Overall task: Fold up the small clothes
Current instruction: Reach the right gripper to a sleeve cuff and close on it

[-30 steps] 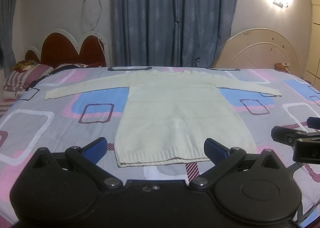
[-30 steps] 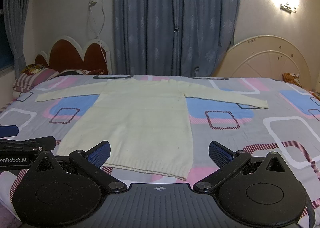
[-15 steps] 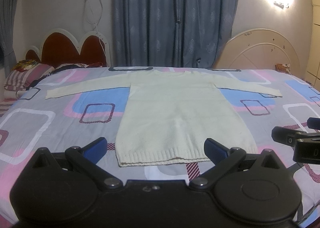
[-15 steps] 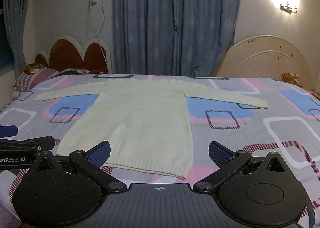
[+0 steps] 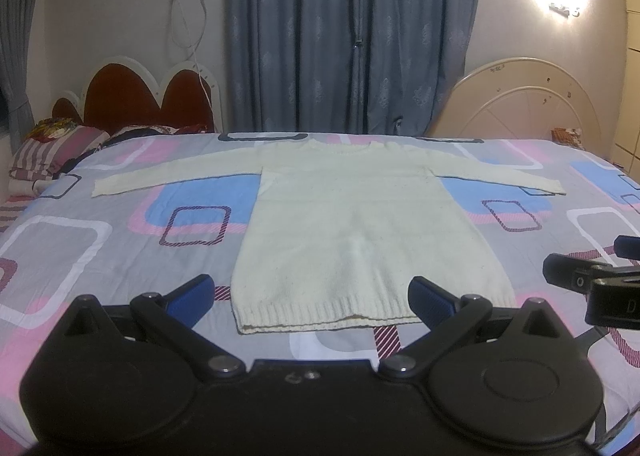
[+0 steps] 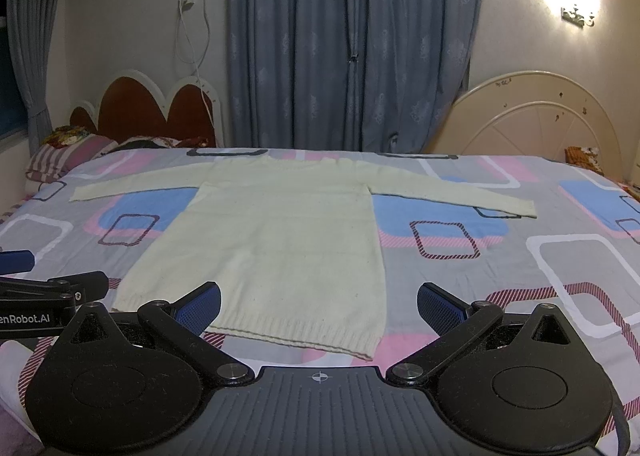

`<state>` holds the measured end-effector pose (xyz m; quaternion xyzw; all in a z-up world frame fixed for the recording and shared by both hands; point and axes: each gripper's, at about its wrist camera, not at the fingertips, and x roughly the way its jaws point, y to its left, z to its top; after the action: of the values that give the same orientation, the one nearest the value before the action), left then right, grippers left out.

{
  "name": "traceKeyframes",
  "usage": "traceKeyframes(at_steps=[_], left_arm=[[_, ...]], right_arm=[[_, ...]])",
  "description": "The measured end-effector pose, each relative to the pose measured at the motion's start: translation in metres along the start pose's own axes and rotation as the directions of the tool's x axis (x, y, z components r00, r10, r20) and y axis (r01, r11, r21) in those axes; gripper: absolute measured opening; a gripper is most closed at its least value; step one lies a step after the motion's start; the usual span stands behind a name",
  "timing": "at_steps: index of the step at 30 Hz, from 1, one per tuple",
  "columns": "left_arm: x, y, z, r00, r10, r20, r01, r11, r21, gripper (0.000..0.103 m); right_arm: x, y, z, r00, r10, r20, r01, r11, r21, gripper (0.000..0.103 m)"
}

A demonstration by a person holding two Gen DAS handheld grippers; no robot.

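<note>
A cream knitted sweater (image 5: pixel 360 224) lies flat on the bed, both sleeves spread out sideways, its ribbed hem nearest me. It shows again in the right wrist view as the sweater (image 6: pixel 280 240). My left gripper (image 5: pixel 310 294) hovers open just in front of the hem, holding nothing. My right gripper (image 6: pixel 319 302) is open too, above the hem's right part. Each gripper appears at the edge of the other's view: the right gripper (image 5: pixel 592 282) and the left gripper (image 6: pixel 44 288).
The bed (image 5: pixel 100 256) carries a grey sheet with pink, blue and white squares. Striped pillows (image 5: pixel 48 148) and a red headboard (image 5: pixel 136 100) stand at the far left. A cream headboard (image 5: pixel 532 104) leans at the far right. Blue curtains (image 5: pixel 352 32) hang behind.
Nothing has visibly changed; both grippers stay open and hold nearly still before the hem.
</note>
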<state>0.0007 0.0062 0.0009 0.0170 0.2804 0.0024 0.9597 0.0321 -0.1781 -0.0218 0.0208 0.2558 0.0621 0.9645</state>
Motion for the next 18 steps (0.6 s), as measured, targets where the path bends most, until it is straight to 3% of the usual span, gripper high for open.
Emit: traceKeyframes(at_steps=[8, 13, 18], left_arm=[[0.009, -0.006, 0.008, 0.999, 0.01, 0.034, -0.01, 1.0, 0.001, 0.103], [0.036, -0.005, 0.02, 0.995, -0.095, 0.007, 0.095, 0.994, -0.053, 0.103], [0.068, -0.007, 0.037, 0.985, -0.17, 0.034, 0.172, 0.982, -0.079, 0.103]], right_arm=[[0.01, -0.01, 0.005, 0.999, 0.016, -0.032, -0.016, 1.0, 0.022, 0.103], [0.025, -0.036, 0.012, 0.998, 0.015, -0.069, -0.01, 0.997, 0.073, 0.103], [0.052, -0.079, 0.017, 0.991, 0.008, -0.135, 0.014, 0.987, 0.163, 0.103]])
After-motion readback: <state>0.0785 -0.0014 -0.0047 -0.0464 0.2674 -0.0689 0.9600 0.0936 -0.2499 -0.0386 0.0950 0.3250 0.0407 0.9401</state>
